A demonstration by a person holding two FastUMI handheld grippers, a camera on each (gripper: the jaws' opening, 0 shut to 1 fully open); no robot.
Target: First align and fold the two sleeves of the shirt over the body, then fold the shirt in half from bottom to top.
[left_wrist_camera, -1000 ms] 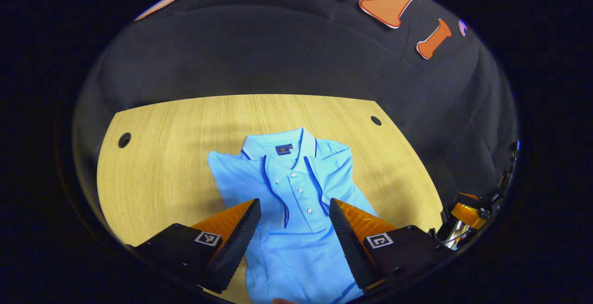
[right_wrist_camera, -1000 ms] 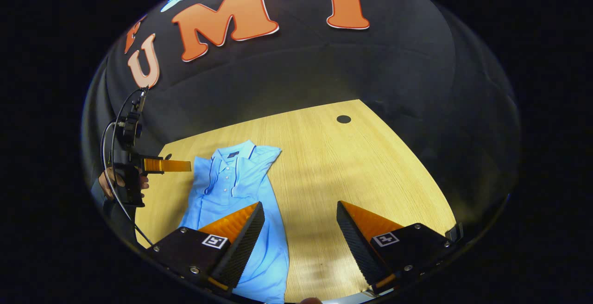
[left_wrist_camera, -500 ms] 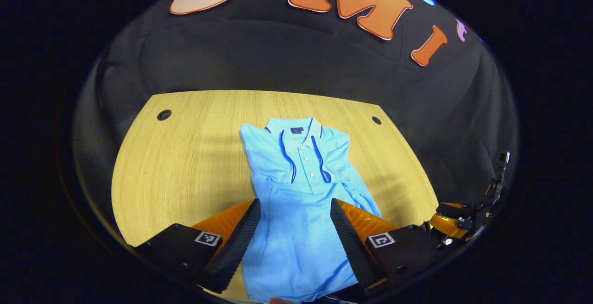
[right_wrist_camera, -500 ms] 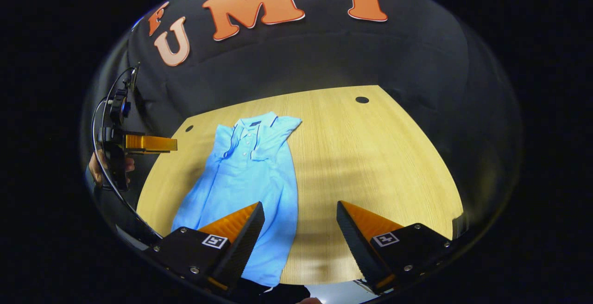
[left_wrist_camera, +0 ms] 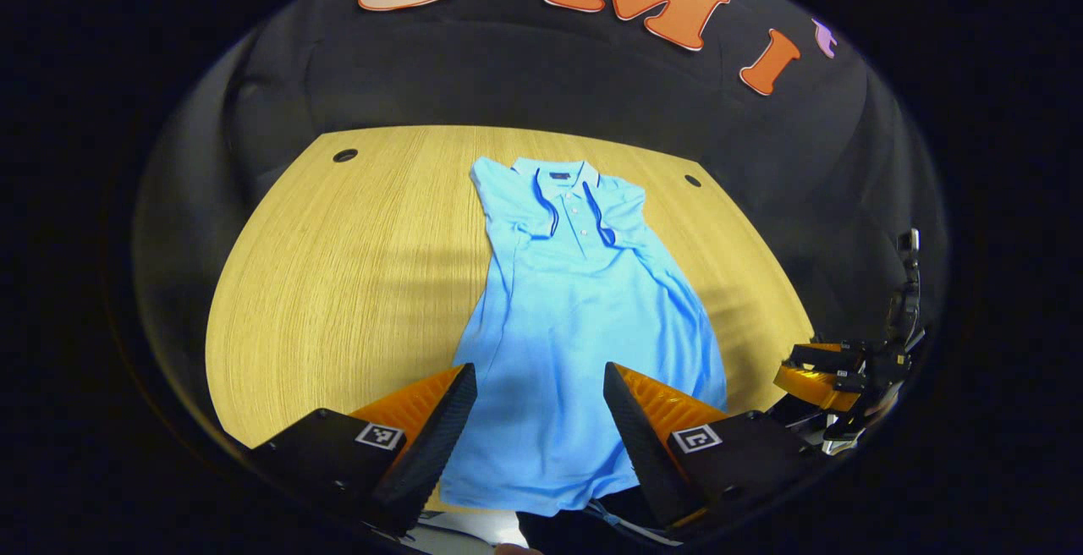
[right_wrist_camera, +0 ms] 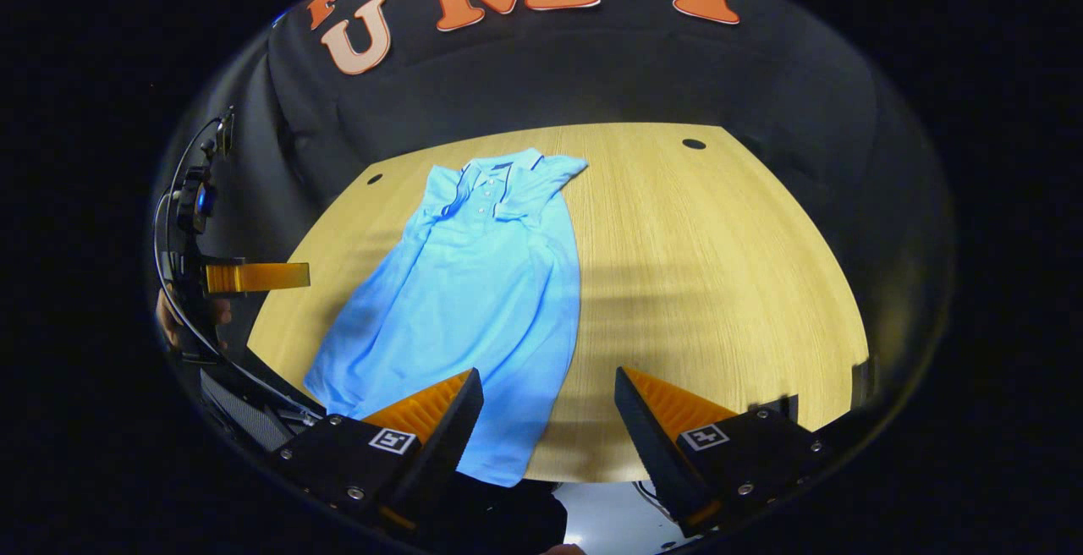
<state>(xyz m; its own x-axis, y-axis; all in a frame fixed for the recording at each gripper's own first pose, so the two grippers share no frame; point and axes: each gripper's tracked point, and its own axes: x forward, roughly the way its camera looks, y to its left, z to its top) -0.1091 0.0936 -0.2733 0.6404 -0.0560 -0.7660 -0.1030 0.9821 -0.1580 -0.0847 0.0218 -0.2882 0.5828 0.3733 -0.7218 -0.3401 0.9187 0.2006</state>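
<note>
Nearest in the left gripper view, the left tongs (left_wrist_camera: 540, 394) are held wide apart with nothing between them, above the near hem of the shirt (left_wrist_camera: 584, 310). In the right gripper view, the right tongs (right_wrist_camera: 548, 398) are likewise spread wide and empty, poised over the counter (right_wrist_camera: 719, 284) edge just beside the hem's right corner. The hem is seen to reach the near edge of the counter, with a little of it possibly hanging over.

Farther on, the shirt lies flat, front up, along the middle of the counter, its collar (left_wrist_camera: 565, 173) at the far end. Both sleeves appear already laid in over the body, so the bottom-to-top fold is judged to be the step left.

Several risks can be expected. If only the top layer of the hem is pinched, the back panel would be left behind and the fold would come out uneven. If the two corners are raised at different rates, the hem would land skewed against the shoulders. The tucked sleeves could also be dragged loose by a hasty lift.
</note>
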